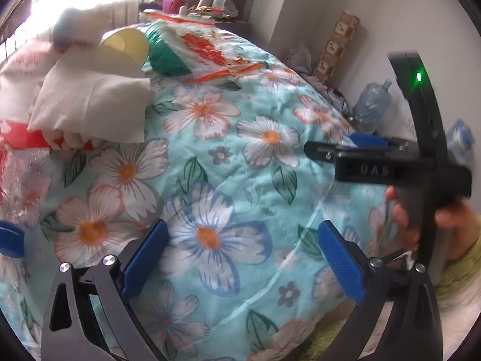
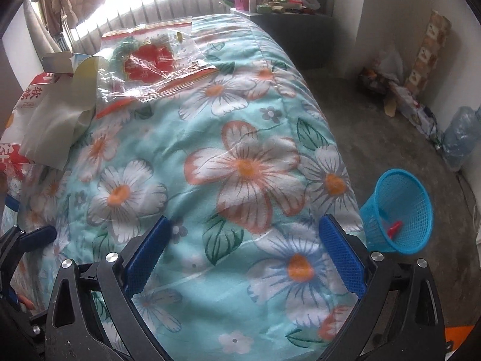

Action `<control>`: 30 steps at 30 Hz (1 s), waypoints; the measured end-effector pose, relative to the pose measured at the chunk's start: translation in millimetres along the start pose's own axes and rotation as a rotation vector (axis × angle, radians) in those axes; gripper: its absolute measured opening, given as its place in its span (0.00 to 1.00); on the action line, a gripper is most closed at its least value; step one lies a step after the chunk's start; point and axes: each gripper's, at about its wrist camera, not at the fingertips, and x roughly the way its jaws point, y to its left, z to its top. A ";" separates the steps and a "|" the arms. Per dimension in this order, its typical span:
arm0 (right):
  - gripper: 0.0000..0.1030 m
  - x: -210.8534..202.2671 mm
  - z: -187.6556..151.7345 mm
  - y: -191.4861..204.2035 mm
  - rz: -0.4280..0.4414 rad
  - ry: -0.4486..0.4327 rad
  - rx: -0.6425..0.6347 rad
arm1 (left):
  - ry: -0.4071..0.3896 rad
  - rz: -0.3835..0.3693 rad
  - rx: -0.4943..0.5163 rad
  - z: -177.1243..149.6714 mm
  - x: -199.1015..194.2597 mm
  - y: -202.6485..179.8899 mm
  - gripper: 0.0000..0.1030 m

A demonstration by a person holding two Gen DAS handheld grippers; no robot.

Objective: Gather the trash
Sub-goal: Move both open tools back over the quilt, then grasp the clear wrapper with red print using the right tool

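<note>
Both our grippers hang over the floral quilt, and we take that quilt as our landmark for everything else. Our right gripper has its blue pads spread wide with only quilt showing between them, nothing held. Our left gripper likewise stands apart over a blue-petalled flower of the quilt, its pads touching nothing that we can see. From the left wrist view we see the right tool's black body crossing the quilt's right edge, with a hand wrapped round its handle. At the far left end of the quilt the trash is gathered: a white paper napkin lies on a red-and-white snack packet, a yellowish paper cup lies tipped just behind it, and a clear zip bag with red and green contents is spread flat on the quilt beside them. A small white carton sits behind the cup. Off the quilt's right side, on the bare floor, a blue mesh wastebasket leans tilted, with a red scrap inside. Farther from the quilt, against the wall, stands a large clear water bottle.
</note>
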 end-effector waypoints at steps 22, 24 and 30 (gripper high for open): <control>0.83 -9.3 57.5 -26.3 0.459 -0.022 0.240 | -0.085 -0.154 -0.053 -10.9 -18.9 24.4 0.95; 0.76 4.8 73.1 -26.7 0.619 0.008 0.324 | -0.090 -0.202 -0.097 -8.4 -18.5 31.0 0.95; 0.53 76.6 99.3 -17.5 0.731 0.156 0.514 | -0.123 -0.254 -0.140 -12.2 -24.7 38.8 0.95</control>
